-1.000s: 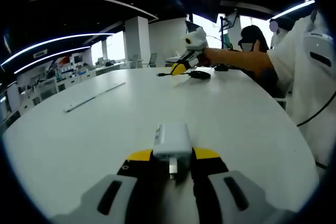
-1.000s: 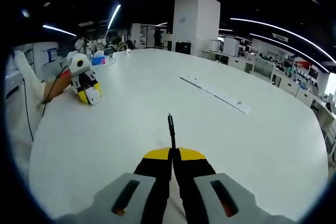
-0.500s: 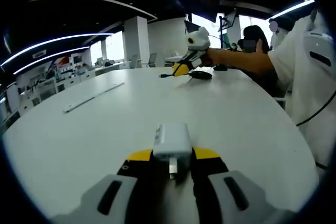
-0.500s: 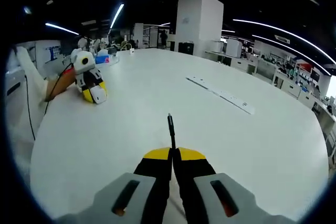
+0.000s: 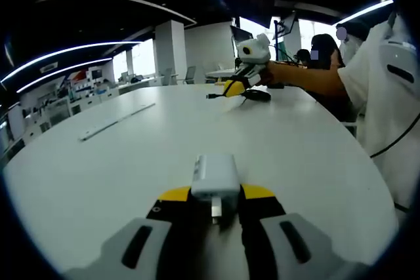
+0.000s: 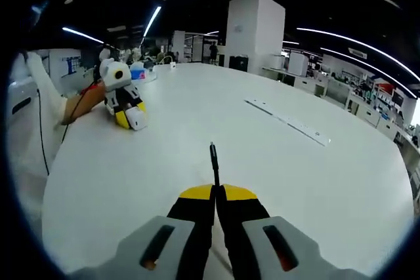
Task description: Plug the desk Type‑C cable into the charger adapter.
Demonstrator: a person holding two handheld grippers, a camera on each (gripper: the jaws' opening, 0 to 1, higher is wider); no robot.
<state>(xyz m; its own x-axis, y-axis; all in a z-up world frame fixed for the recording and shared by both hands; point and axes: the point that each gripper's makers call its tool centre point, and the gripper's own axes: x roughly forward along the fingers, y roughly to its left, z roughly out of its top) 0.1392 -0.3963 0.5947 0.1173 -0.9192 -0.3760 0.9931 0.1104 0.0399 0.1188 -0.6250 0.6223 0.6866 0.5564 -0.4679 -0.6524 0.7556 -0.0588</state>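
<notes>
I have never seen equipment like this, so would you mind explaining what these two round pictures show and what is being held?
There is no robot here: a person holds a two-jaw gripper in each hand, and a fisheye camera rides on each one, looking forward along its jaws.

In the left gripper view, the left gripper is shut on a white charger adapter, held just above a large white table. Farther off, the person's arm reaches out with the right gripper, a black cable end sticking out of it.

In the right gripper view, the right gripper is shut on the Type-C cable, its black plug pointing forward over the table. The left gripper shows at the left, beside a white sleeve.

A long white strip lies flat on the table. The cable is not yet plugged in; the two grippers are well apart.
</notes>
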